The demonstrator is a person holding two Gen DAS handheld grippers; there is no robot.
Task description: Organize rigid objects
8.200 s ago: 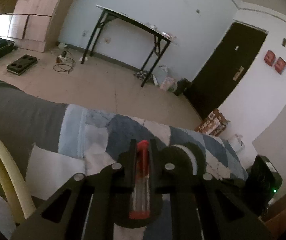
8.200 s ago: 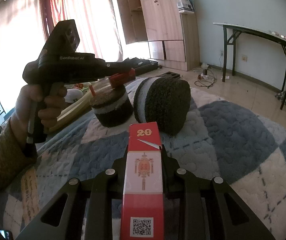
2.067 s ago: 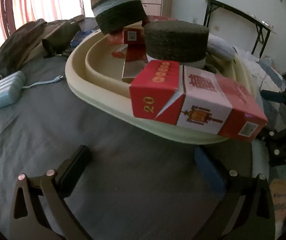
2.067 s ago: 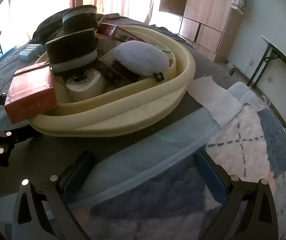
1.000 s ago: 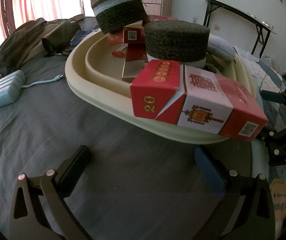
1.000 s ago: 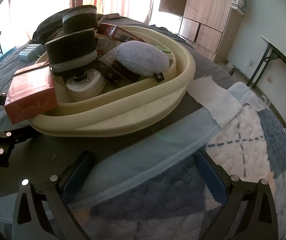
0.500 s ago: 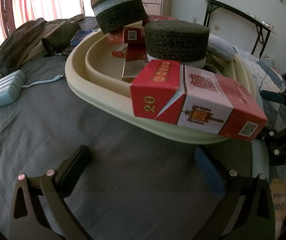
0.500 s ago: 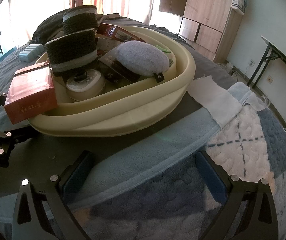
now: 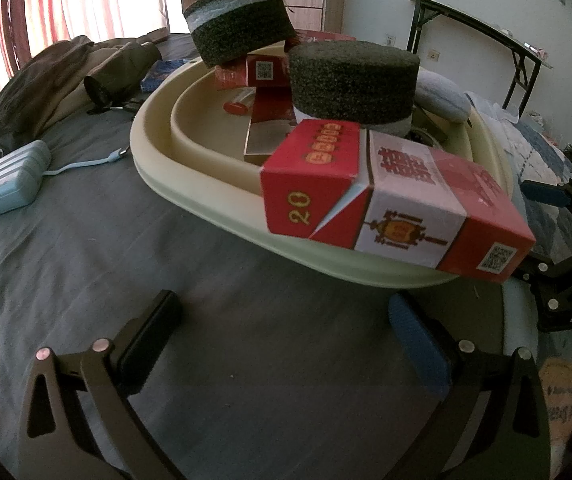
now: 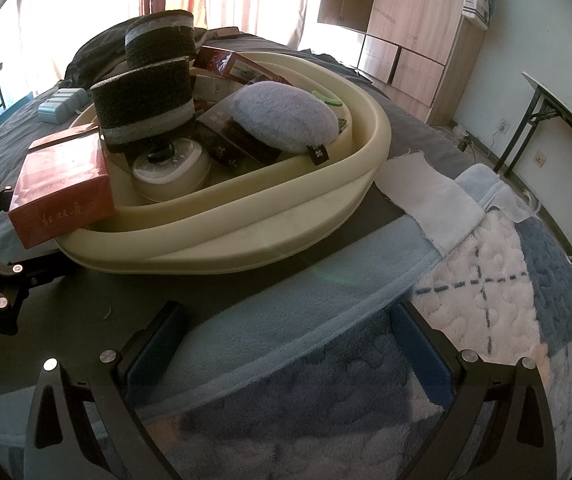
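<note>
The cream oval basin sat on the bed, holding two black foam cylinders, a grey plush pad and cartons; a red cigarette carton rested across its rim. Both the left hand-held gripper and the right hand-held gripper stood wide, empty.

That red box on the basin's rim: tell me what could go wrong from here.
1. The red box lies across the basin rim, tilted, one end hanging past the edge. A nudge could tip it onto the bed.
2. The foam rolls are stacked on loose boxes, the far one leaning; they may topple if the basin shifts.
3. Both grippers, left and right, are open and empty, so nothing steadies the pile.
</note>
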